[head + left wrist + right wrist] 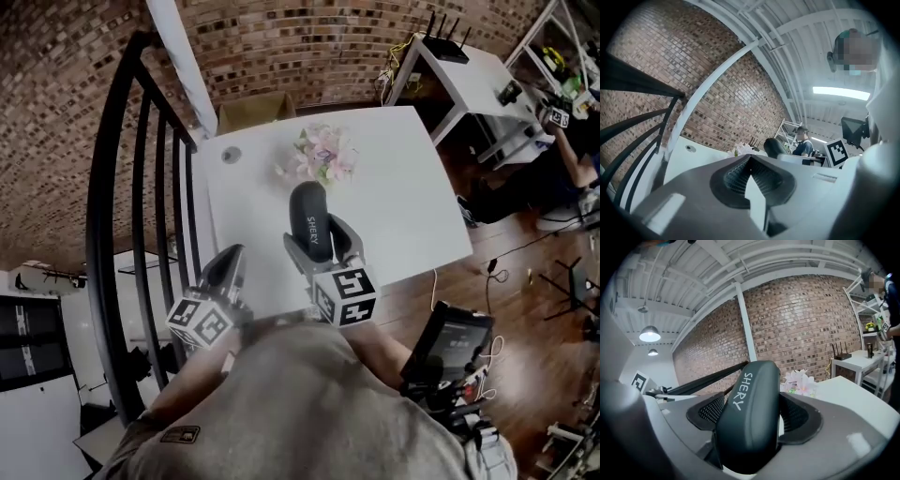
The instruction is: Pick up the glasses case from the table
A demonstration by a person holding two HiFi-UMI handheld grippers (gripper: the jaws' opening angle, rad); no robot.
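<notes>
The glasses case (310, 217) is a black oblong shell with white lettering. My right gripper (319, 244) is shut on it and holds it up above the white table (403, 197). In the right gripper view the case (749, 420) fills the gap between the ribbed pads (711, 411) and points forward. My left gripper (228, 262) hangs at the table's near left edge. Its jaws are together and hold nothing. In the left gripper view that left gripper (749, 159) has its pads meeting at the tip.
A bunch of pale pink flowers (323, 155) lies on the far part of the table. A black stair railing (141, 187) runs along the left. A cardboard box (255, 111) and a white side table (469, 66) stand behind. A person (553, 169) sits at the right.
</notes>
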